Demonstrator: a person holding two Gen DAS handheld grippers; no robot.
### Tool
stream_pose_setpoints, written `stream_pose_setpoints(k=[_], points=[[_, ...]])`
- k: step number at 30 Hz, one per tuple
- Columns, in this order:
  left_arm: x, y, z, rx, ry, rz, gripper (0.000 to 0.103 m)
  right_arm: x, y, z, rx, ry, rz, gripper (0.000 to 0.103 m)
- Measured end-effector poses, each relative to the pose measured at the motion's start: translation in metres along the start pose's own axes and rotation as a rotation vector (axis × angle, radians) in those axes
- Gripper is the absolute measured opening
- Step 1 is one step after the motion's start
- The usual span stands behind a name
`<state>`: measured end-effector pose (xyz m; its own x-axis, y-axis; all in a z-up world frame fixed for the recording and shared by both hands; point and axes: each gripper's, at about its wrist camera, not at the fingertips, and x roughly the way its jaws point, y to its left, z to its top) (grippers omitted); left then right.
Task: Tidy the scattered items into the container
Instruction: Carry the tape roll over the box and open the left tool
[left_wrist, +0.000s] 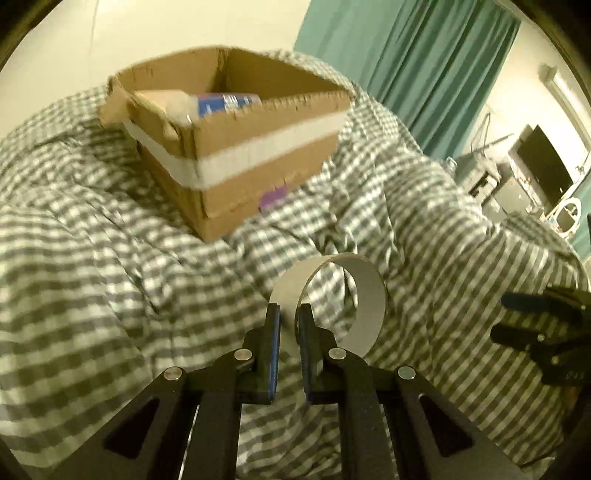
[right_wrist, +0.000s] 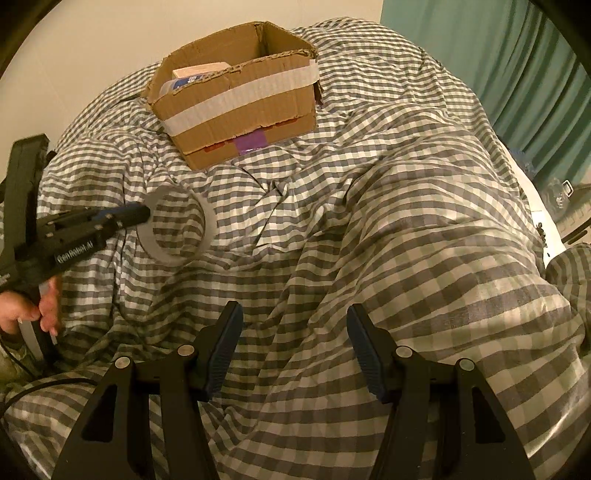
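Note:
My left gripper (left_wrist: 290, 314) is shut on the rim of a grey tape ring (left_wrist: 365, 295) and holds it above the checked duvet. The same ring (right_wrist: 177, 254) and left gripper (right_wrist: 142, 216) show at the left of the right wrist view. An open cardboard box (left_wrist: 258, 173) with a white tape band stands on the duvet beyond the ring; it also shows in the right wrist view (right_wrist: 240, 110). Inside it lie a blue packet (left_wrist: 225, 103) and a pale item. My right gripper (right_wrist: 293, 325) is open and empty over the duvet, nearer than the box.
The grey-and-white checked duvet (right_wrist: 369, 229) is rumpled with raised folds. A cream wall lies behind the box. Teal curtains (left_wrist: 424, 66) hang at the right. A desk with a dark monitor (left_wrist: 543, 166) stands beyond the bed's right edge.

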<state>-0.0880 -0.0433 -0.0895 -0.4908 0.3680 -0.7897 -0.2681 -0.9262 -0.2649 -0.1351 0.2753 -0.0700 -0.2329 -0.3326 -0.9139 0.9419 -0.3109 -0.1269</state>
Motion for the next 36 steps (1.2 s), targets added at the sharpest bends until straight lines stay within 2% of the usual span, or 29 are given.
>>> stream_pose_setpoints(k=[5,9,14,22,25,26,30,33,34,36], points=[[-0.013,0.007,0.016,-0.013,-0.053,0.018,0.010,-0.003,-0.002,0.003,0.021,-0.016,0.017,0.058],[-0.025,0.013,0.034,-0.022,-0.102,0.034,0.010,-0.013,-0.005,0.015,0.047,-0.079,0.064,0.058],[-0.043,0.025,0.075,-0.039,-0.195,0.042,0.010,-0.022,0.000,0.038,0.026,-0.135,0.081,0.059],[-0.044,0.041,0.156,-0.055,-0.321,0.056,0.010,-0.033,0.006,0.115,-0.020,-0.245,0.077,0.059],[-0.027,0.052,0.185,-0.055,-0.348,0.071,0.010,-0.028,0.007,0.152,-0.029,-0.281,0.075,0.060],[-0.020,0.056,0.191,-0.051,-0.352,0.082,0.010,-0.025,0.006,0.163,-0.027,-0.288,0.075,0.064],[0.017,0.074,0.209,-0.037,-0.348,0.117,0.010,0.000,0.002,0.213,-0.003,-0.288,0.087,0.064],[0.039,0.084,0.210,-0.026,-0.348,0.131,0.015,0.017,0.002,0.237,0.011,-0.287,0.086,0.064],[0.044,0.085,0.211,-0.018,-0.339,0.137,0.020,0.023,0.002,0.243,0.012,-0.292,0.075,0.064],[0.051,0.083,0.211,0.006,-0.320,0.169,0.042,0.034,0.003,0.254,0.019,-0.301,0.060,0.064]])
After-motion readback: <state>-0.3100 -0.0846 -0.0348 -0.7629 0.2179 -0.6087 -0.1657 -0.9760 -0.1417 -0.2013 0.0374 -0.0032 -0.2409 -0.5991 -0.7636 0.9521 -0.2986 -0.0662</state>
